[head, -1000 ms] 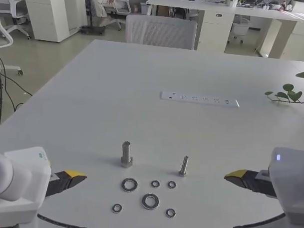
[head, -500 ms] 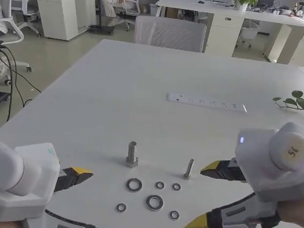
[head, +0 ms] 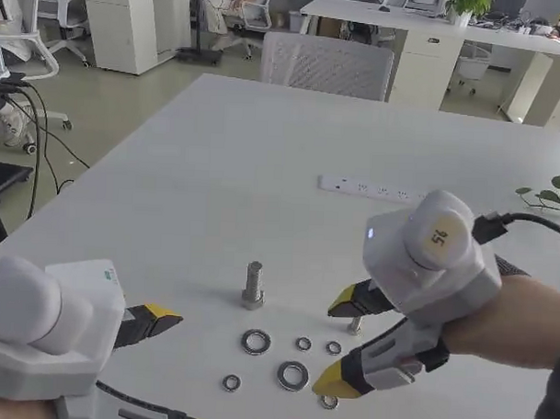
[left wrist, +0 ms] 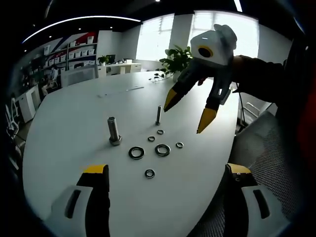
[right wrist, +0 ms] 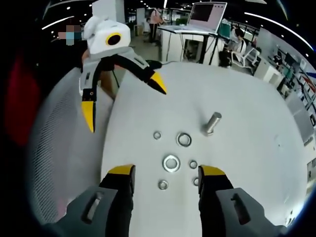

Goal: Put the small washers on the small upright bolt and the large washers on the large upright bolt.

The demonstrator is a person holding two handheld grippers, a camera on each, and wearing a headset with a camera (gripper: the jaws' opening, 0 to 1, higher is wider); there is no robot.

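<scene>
White table (head: 217,170): six washers (head: 293,374) loose beside large bolt (head: 252,285) and small bolt (left wrist: 158,114), none on yet. Right gripper (left wrist: 184,120) jaws apart, over washers; left gripper (right wrist: 124,109) apart, off to side. First pick likely; next: lower, pinch one washer.

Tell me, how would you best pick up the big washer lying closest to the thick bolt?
Probably from straight above. The large washer lies flat on the table, so pinch opposite outer edges of its ring, keeping clear of the large bolt beside it.

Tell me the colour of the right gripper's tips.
Yellow over black; the right gripper shows best in the left gripper view.
</scene>
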